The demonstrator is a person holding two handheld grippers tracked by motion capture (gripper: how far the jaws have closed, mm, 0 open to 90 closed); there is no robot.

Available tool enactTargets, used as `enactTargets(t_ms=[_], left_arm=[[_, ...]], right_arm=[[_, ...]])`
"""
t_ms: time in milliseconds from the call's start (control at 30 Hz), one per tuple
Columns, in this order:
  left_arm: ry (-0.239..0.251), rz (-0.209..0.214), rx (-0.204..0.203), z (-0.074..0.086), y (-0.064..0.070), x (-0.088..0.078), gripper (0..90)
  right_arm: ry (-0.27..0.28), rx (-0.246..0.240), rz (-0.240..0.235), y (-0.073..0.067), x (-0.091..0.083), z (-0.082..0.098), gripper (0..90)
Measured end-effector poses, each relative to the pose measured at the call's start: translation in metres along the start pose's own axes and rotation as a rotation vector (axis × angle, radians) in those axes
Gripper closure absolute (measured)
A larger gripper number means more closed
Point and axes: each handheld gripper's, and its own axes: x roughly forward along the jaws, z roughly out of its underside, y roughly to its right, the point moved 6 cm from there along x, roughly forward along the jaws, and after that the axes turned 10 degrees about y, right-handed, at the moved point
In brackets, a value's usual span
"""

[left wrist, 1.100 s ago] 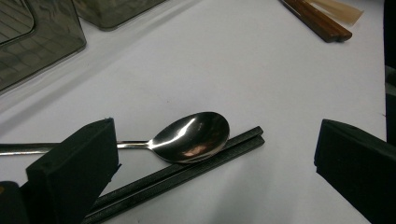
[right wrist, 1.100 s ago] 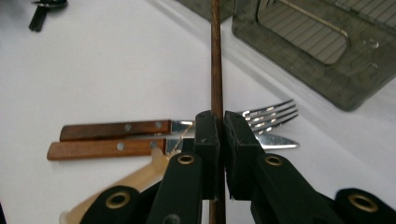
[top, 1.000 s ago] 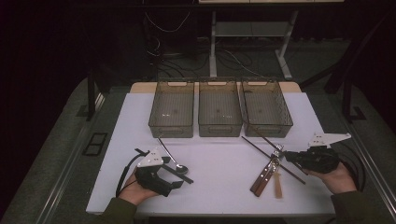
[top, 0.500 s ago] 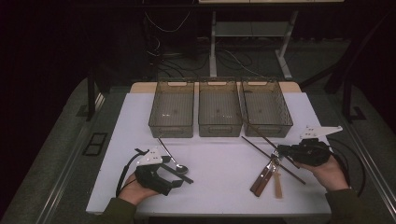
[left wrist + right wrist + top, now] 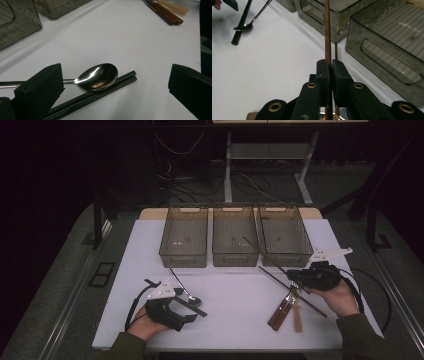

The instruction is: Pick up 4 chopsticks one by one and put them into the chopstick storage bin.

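Note:
My right gripper (image 5: 294,279) is shut on a brown chopstick (image 5: 265,256), held off the table. The stick slants up and left, its tip over the gap between the middle and right bins. In the right gripper view the pads (image 5: 322,72) clamp the chopstick (image 5: 327,30), which points at the bins. A second brown chopstick (image 5: 305,300) lies on the white table under that hand. My left gripper (image 5: 192,311) rests at the front left, open. Its jaws stand wide around a steel spoon (image 5: 98,76) lying across a pair of black chopsticks (image 5: 100,93).
Three smoky see-through bins stand in a row at the back: left (image 5: 182,257), middle (image 5: 235,259), right (image 5: 300,252). A brown-handled knife (image 5: 280,314) and a pale wooden piece (image 5: 297,321) lie near the front right. The table edge (image 5: 240,347) runs just ahead of both hands.
My right gripper has moved left and toward the bins, rising a little with the brown chopstick, whose tip now reaches over the bins. The left gripper has stayed put.

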Motion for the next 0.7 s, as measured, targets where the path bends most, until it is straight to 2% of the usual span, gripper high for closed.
enactTargets(t_ms=[700], left_arm=[[0.010, -0.007, -0.006, -0.001, 0.000, 0.000, 0.0]], right_arm=[[0.009, -0.004, -0.025, -0.011, 0.030, -0.023, 84.7]])
